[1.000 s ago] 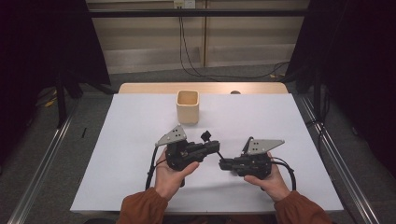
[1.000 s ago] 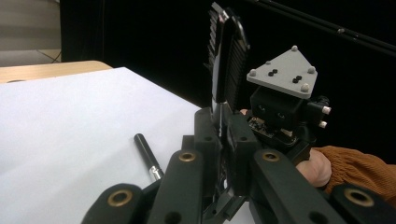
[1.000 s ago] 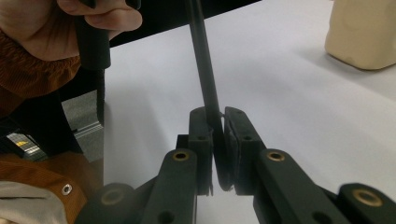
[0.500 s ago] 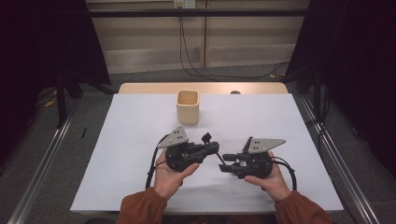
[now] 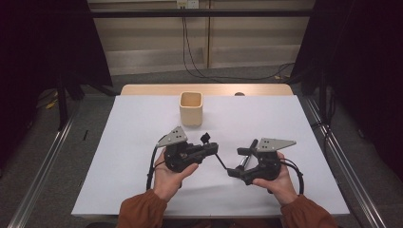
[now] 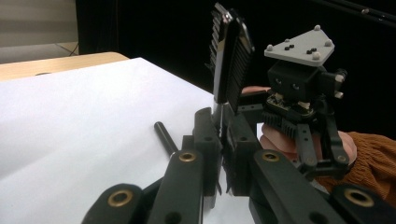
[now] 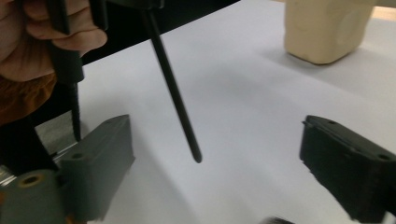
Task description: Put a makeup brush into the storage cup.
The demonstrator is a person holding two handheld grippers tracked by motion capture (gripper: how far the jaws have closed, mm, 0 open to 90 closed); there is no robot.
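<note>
Left gripper point(image 5: 212, 148) pinches black rod point(image 5: 220, 161) mid-table; right gripper point(image 5: 237, 161) spread wide (bare sheet around).

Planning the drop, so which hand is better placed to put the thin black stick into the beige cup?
Left. The left claw grips the stick, nearer the cup; the right claw is open, empty.

No readable text, label, brand, number or sign appears in any view. The beige cup point(image 5: 191, 108), the white table cover point(image 5: 133, 142) and the grey plate point(image 6: 299, 46) atop the right gripper point(image 5: 236, 161) bear no lettering; that plate carries just small studs.
</note>
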